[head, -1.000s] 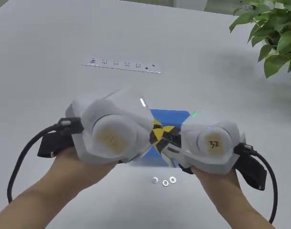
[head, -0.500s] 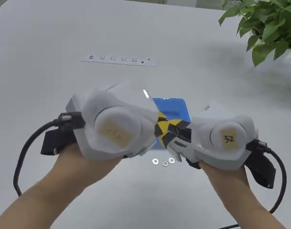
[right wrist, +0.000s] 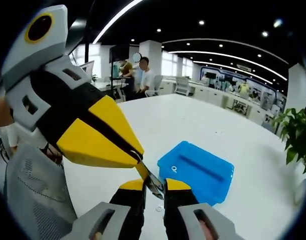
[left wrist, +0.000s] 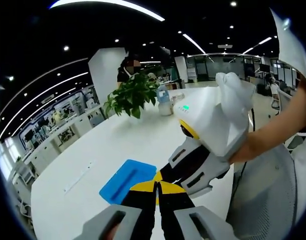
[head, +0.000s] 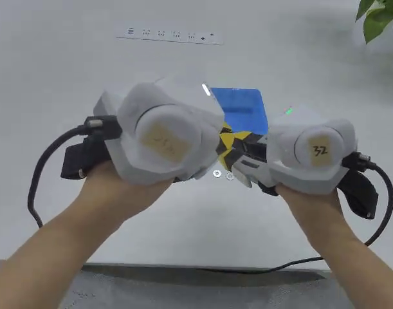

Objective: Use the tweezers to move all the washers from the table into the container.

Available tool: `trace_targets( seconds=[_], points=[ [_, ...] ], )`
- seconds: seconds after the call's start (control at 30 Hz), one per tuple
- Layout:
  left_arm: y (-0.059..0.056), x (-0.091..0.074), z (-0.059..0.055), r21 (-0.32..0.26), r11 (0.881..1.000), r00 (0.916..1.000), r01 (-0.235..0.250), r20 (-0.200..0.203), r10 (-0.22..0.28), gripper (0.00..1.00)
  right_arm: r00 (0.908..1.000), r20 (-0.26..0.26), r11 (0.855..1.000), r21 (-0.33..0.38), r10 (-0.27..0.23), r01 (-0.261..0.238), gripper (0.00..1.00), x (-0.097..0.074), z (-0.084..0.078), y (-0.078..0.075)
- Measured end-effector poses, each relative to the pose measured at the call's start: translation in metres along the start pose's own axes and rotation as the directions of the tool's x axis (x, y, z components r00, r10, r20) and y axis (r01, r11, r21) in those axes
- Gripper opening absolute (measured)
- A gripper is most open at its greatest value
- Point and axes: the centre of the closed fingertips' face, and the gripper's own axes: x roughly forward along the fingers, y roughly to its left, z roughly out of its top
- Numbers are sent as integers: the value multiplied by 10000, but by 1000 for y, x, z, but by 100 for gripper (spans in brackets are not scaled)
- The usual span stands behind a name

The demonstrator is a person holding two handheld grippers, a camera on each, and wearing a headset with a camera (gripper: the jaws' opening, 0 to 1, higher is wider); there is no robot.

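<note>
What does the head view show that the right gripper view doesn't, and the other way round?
Head view: a power strip, the person's arms and a black cable. Right gripper view: the tweezers running from the left gripper to between its own fingers, a washer lying in the container, people behind. Both: that blue container, the white table, a plant.

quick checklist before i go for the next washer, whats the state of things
1. Tweezers held: ok, pinched between the right gripper's fingers, upper end at the left gripper.
2. Tweezer tips empty: cannot tell, tips hidden.
3. Washers located: ok, two on the table just below the grippers.
4. Container open and close: ok, right behind the grippers, one washer inside.
5. Task finished: not ok, washers lie outside the container.
</note>
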Motion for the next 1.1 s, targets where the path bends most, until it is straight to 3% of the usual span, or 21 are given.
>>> trace_targets(
  seconds=[0.23, 0.3, 0.47, 0.6, 0.87, 1.1],
  points=[
    [1, 14, -15, -606, 9980, 9979, -195, -628, 157, 0, 9952, -267, 9955, -79, 943, -945, 9, 12, -17, 2],
    [0, 20, -21, -701, 9971, 9953, -299, -944, 232, 0, 9908, -435, 9917, -106, 1279, -1285, 9, 15, -25, 1],
    [-3, 31, -26, -880, 9944, 9905, -591, -1292, 475, 0, 9815, -449, 9824, -75, 1860, -1865, 9, 19, -33, -3],
    [-5, 35, -29, -978, 9919, 9840, -816, -1664, 645, 0, 9679, -474, 9689, -11, 2470, -2473, 10, 20, -39, 0],
    [-12, 39, -32, -1013, 9870, 9755, -1244, -1945, 1030, 0, 9558, -567, 9573, -33, 2885, -2892, 10, 19, -46, 1],
    [-12, 40, -32, -739, 9875, 9711, -1391, -2053, 1215, 0, 9530, -512, 9542, -20, 2986, -2991, 11, 20, -47, 1]
  ],
)
